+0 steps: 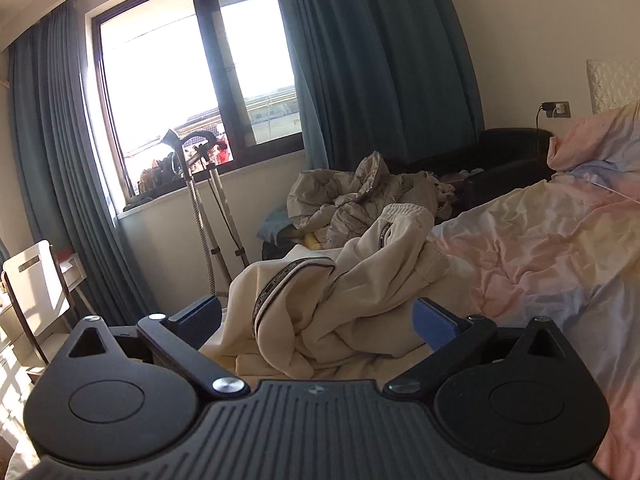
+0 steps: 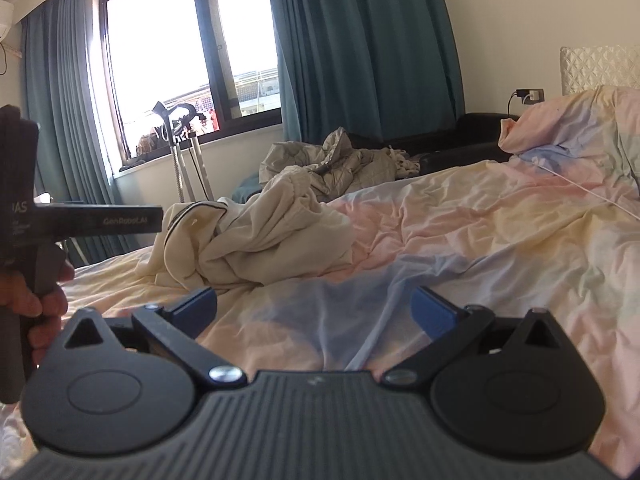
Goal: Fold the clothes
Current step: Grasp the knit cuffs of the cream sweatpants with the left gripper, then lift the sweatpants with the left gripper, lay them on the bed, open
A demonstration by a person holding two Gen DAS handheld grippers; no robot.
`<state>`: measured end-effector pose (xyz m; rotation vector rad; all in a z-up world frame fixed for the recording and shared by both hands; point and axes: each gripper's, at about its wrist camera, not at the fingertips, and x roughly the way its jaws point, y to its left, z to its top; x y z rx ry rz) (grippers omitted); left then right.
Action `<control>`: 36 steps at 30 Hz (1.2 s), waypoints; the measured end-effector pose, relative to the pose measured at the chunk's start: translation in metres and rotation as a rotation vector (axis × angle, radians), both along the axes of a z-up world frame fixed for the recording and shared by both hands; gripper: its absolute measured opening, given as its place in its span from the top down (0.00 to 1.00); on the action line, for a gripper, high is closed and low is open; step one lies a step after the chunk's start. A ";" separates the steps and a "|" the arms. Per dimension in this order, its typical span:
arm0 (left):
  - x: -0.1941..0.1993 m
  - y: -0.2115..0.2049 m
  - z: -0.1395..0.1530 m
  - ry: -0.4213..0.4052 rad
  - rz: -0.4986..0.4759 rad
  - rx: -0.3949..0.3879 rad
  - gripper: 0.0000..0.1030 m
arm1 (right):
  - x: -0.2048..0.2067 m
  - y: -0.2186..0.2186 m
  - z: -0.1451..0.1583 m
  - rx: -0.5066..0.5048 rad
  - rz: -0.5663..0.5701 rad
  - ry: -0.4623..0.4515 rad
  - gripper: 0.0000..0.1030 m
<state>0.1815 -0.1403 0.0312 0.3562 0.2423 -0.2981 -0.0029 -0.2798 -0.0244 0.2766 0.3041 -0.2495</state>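
A crumpled cream garment with dark striped trim (image 1: 348, 296) lies in a heap on the bed. My left gripper (image 1: 318, 314) is open, its blue fingers on either side of the heap's near edge; whether they touch it I cannot tell. The garment also shows in the right wrist view (image 2: 256, 232), to the front left. My right gripper (image 2: 314, 306) is open and empty, low over the pastel bedsheet (image 2: 460, 240), short of the garment. The left gripper's black body, held in a hand (image 2: 44, 304), shows at the left edge of the right wrist view.
A grey padded jacket (image 1: 352, 196) lies bunched beyond the bed's far edge. A garment steamer stand (image 1: 200, 184) is under the window. A black sofa (image 1: 496, 156) sits by the wall. A pillow (image 2: 580, 120) lies at the headboard. A chair (image 1: 36, 292) stands left.
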 end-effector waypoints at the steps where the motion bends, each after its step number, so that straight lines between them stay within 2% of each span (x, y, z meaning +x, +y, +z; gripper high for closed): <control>1: 0.012 -0.015 -0.006 -0.007 -0.025 0.020 0.01 | 0.003 -0.004 -0.004 0.009 -0.011 0.009 0.00; 4: 0.049 -0.060 -0.022 -0.028 -0.099 0.081 0.01 | 0.021 -0.019 -0.022 0.057 -0.043 0.052 0.00; 9: 0.103 -0.126 -0.074 -0.055 -0.179 0.200 0.01 | 0.043 -0.042 -0.048 0.135 -0.082 0.088 0.00; 14: 0.150 -0.171 -0.113 -0.095 -0.177 0.310 0.01 | 0.062 -0.058 -0.070 0.197 -0.104 0.112 0.00; 18: 0.191 -0.195 -0.132 -0.097 -0.124 0.356 0.01 | 0.076 -0.060 -0.083 0.223 -0.091 0.132 0.00; 24: 0.206 -0.194 -0.122 -0.015 -0.088 0.294 0.00 | 0.088 -0.062 -0.095 0.232 -0.080 0.147 0.00; 25: 0.209 -0.194 -0.121 -0.001 -0.082 0.284 0.04 | 0.088 -0.062 -0.096 0.228 -0.081 0.142 0.00; 26: 0.211 -0.193 -0.119 0.012 -0.076 0.274 0.19 | 0.088 -0.062 -0.096 0.220 -0.083 0.134 0.00; 27: 0.214 -0.193 -0.118 0.026 -0.069 0.263 0.28 | 0.088 -0.062 -0.097 0.216 -0.089 0.129 0.00; 28: 0.216 -0.193 -0.116 0.039 -0.063 0.253 0.43 | 0.088 -0.063 -0.099 0.218 -0.097 0.129 0.00; 29: 0.219 -0.193 -0.115 0.053 -0.057 0.243 0.53 | 0.087 -0.064 -0.099 0.220 -0.102 0.126 0.00; 32: 0.206 -0.186 -0.102 0.052 -0.066 0.229 0.60 | 0.087 -0.063 -0.098 0.218 -0.103 0.108 0.00; 36: 0.161 -0.157 -0.062 0.004 -0.093 0.164 0.64 | 0.078 -0.058 -0.090 0.200 -0.098 0.061 0.01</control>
